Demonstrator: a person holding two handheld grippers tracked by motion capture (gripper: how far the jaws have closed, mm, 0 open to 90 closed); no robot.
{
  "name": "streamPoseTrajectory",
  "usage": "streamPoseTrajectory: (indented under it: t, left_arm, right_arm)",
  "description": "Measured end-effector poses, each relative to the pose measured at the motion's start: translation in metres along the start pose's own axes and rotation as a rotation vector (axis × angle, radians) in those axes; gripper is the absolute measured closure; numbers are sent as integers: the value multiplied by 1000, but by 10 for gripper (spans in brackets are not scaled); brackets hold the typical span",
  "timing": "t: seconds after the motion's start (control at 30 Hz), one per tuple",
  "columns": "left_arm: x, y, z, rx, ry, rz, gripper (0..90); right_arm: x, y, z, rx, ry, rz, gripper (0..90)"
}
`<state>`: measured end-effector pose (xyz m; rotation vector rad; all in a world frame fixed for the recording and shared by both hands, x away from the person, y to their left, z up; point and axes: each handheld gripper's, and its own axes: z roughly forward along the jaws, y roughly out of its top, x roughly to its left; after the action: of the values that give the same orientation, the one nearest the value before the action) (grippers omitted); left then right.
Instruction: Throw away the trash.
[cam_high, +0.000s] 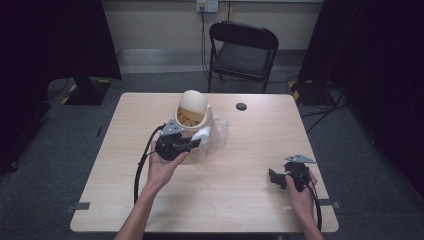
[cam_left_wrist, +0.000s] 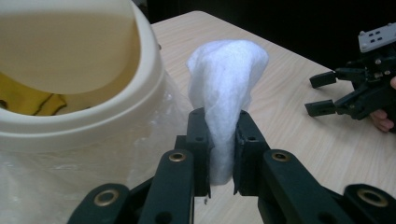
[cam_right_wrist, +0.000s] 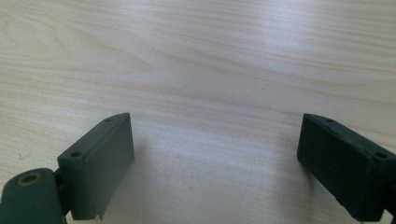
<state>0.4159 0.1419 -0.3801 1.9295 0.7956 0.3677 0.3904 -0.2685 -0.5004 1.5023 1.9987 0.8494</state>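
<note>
With the left gripper clamped on the white tissue just beside the cream bin near the desk's far edge, lift it over the rim before releasing, while the right gripper rests apart.

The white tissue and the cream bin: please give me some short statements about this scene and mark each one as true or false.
1. The left gripper is shut on the white tissue. True.
2. The cream bin lies tipped on its side. False: it stands upright, its swing lid tilted open.
3. Something yellow lies inside the bin. True.
4. The right gripper holds a tissue. False: its jaws stand wide open, with only bare table between them.
5. The tissue is already inside the bin. False: it is held beside the bin, outside the rim.
</note>
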Motion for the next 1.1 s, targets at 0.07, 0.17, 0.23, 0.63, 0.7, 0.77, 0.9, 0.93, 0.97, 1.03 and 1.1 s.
streamPoseTrajectory:
  t: [0.07, 0.17, 0.23, 0.63, 0.7, 0.77, 0.9, 0.93, 0.97, 1.03, 1.1]
  left_arm:
    - [4, 3, -3, -3, 16, 3, 799]
    - [9, 5, -6, 3, 30, 8, 799]
    - [13, 6, -8, 12, 45, 9, 798]
    - [34, 15, -9, 64, 83, -6, 797]
    - [36, 15, -8, 68, 88, -5, 794]
    - [39, 16, -8, 70, 100, -17, 793]
    - [47, 19, -5, 79, 105, -26, 793]
    - [49, 21, -4, 79, 108, -24, 793]
    - [51, 23, -3, 77, 108, -28, 793]
    - [55, 26, -1, 95, 114, -26, 793]
    - [56, 29, 2, 117, 125, -23, 792]
  right_arm:
    - [0, 0, 0, 0, 0, 0, 102]
    - [0, 0, 0, 0, 0, -1, 102]
    - [0, 0, 0, 0, 0, 0, 102]
    - [0, 0, 0, 0, 0, 0, 102]
    - [0, 0, 0, 0, 0, 0, 102]
    - [0, 0, 0, 0, 0, 0, 102]
    - [0, 0, 0, 0, 0, 0, 102]
    - [0, 0, 0, 0, 0, 0, 102]
    - [0, 0, 0, 0, 0, 0, 102]
    - [0, 0, 0, 0, 0, 0, 102]
    - [0, 0, 0, 0, 0, 0, 102]
